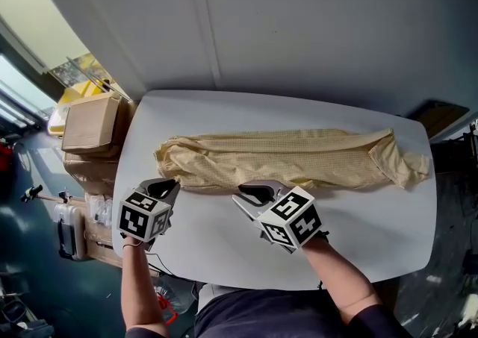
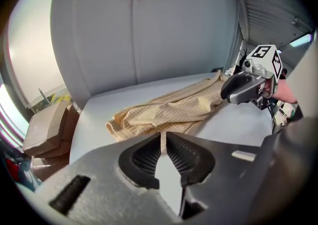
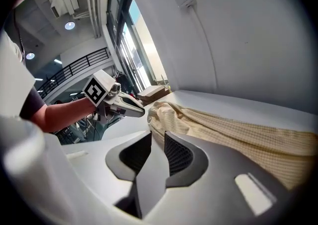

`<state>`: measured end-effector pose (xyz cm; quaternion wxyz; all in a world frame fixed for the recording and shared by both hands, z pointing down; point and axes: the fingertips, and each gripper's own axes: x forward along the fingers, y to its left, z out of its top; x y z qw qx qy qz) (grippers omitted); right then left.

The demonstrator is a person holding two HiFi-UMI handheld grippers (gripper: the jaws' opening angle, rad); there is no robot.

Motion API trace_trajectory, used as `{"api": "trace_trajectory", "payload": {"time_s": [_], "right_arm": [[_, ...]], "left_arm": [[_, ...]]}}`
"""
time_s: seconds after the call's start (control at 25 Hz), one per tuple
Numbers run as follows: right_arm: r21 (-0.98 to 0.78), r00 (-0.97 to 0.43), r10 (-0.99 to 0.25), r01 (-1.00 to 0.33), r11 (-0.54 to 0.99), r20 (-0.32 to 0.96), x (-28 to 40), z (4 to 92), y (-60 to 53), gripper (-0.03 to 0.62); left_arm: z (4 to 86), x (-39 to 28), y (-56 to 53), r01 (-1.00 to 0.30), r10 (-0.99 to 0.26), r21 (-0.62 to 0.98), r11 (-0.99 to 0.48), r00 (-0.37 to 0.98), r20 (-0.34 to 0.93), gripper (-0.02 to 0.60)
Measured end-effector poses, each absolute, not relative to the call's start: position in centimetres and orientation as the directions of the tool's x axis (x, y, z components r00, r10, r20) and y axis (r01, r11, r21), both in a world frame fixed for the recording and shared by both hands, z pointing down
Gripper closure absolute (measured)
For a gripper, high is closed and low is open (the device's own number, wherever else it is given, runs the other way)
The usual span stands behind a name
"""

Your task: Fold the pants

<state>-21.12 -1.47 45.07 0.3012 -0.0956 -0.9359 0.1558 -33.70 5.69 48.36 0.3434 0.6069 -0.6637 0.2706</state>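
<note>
1. The pants lie lengthwise across the worktop. The left gripper at their left end and the right gripper mid-edge are slightly parted and hold nothing.
2. Pinch all layers and lift evenly.
3. Whether the left tips touch cloth is unclear.

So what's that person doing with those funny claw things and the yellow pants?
A person holds a gripper in each hand over a white table. The yellow pants lie stretched across it in a long strip. The left gripper is by the near edge at the pants' left end, and the right gripper is near the middle. Neither has grabbed the cloth: both sets of jaws stand slightly apart with nothing clamped between them.
</note>
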Motion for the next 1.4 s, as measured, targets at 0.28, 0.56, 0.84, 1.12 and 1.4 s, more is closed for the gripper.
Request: {"api": "trace_trajectory", "payload": {"time_s": [0.28,0.56,0.84,1.12,1.4], "right_arm": [[-0.308,-0.787,0.263,0.098,0.946,0.558,-30.1,46.2,5.2,0.486],[-0.165,-0.729,0.168,0.077,0.983,0.664,-37.6,49.3,7.7,0.431],[-0.047,-0.57,0.096,0.1,0.994,0.816,-38.6,54.5,8.0,0.351],[0.058,-0.583,0.005,0.09,0.994,0.812,-39.2,54.3,7.1,0.426],[-0.09,-0.597,0.088,0.026,0.996,0.797,-38.5,54.1,7.1,0.53]], "left_arm": [[47.6,-38.0,8.2,-0.995,-0.679,0.095,0.026,0.052,0.732,0.541],[49.1,-41.0,10.5,-0.985,-0.687,0.169,-0.032,0.144,0.712,0.532],[50.2,-42.8,11.9,-0.974,-0.695,0.225,-0.023,0.177,0.697,0.532],[50.9,-43.1,11.5,-0.964,-0.693,0.258,-0.059,0.225,0.685,0.528],[51.6,-41.9,9.9,-0.958,-0.665,0.235,-0.166,0.285,0.691,0.472]]}}
